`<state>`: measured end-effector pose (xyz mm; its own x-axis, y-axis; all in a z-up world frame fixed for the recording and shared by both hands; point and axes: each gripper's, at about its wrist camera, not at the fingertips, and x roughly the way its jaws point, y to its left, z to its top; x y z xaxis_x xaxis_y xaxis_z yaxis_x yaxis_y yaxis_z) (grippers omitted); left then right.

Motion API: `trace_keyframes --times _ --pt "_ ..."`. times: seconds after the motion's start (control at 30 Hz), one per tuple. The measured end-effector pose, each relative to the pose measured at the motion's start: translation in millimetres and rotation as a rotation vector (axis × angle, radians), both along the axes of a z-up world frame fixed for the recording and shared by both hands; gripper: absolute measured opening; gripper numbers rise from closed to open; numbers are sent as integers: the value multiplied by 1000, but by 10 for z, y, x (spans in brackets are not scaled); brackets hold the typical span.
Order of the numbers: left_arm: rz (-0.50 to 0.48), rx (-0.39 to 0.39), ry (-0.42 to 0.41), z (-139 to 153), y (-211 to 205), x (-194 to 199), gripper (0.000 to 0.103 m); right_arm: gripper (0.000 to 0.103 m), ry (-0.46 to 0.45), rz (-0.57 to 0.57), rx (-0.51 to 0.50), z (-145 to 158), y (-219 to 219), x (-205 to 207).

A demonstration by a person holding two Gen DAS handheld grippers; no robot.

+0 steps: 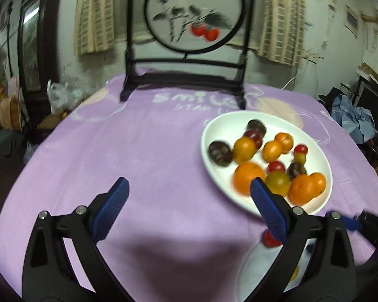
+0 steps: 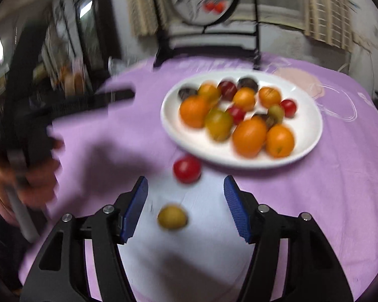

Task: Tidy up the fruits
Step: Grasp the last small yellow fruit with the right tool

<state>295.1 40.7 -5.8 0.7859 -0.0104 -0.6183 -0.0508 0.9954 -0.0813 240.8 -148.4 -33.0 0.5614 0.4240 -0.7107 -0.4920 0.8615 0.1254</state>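
A large white oval plate (image 1: 214, 136) (image 2: 307, 136) holds several orange, red, green and dark purple fruits. A second white plate (image 2: 209, 209) (image 1: 254, 266) lies nearer, with a red tomato (image 2: 187, 169) (image 1: 269, 239) at its far rim and a yellow-green fruit (image 2: 172, 217) on it. My left gripper (image 1: 189, 188) is open and empty above the purple cloth, left of the large plate. My right gripper (image 2: 186, 191) is open and empty, with the yellow-green fruit below and between its fingers. The right wrist view is blurred.
A purple tablecloth (image 1: 143, 151) covers the round table. A dark wooden stand with a round painted screen (image 1: 186, 58) stands at the far edge. The left hand and its gripper (image 2: 37, 130) show at the left of the right wrist view.
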Motion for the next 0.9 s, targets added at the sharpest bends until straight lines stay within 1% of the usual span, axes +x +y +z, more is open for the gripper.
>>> trace_keyframes --times 0.07,0.13,0.17,0.27,0.37,0.43,0.57,0.63,0.67,0.77,0.9 --pt "-10 -70 21 -13 126 -32 98 52 12 39 -36 -70 90 -49" --pt "7 -111 17 -3 201 -65 98 47 13 49 -67 -117 136 -61" --pt "20 -116 10 5 225 -83 98 45 17 49 -69 -131 137 -58" --pt "37 -103 9 -7 236 -89 98 43 41 47 -77 -182 139 -33" --pt "25 -110 25 -32 219 -69 98 39 62 59 -84 -220 146 -51" --pt "21 -111 28 -29 203 -69 98 37 68 66 -95 -243 165 -43" --pt "31 -91 15 -17 192 -77 98 28 68 70 -111 -245 172 -74" --pt "31 -82 14 -21 183 -78 98 28 75 64 -115 -233 145 -74" --pt "31 -79 14 -23 181 -76 98 28 81 58 -100 -215 110 -70" --pt "27 -68 20 -36 161 -69 98 28 96 -18 7 -82 -157 12" --pt "-5 -45 26 -49 91 -69 98 28 64 -145 102 72 -525 93"
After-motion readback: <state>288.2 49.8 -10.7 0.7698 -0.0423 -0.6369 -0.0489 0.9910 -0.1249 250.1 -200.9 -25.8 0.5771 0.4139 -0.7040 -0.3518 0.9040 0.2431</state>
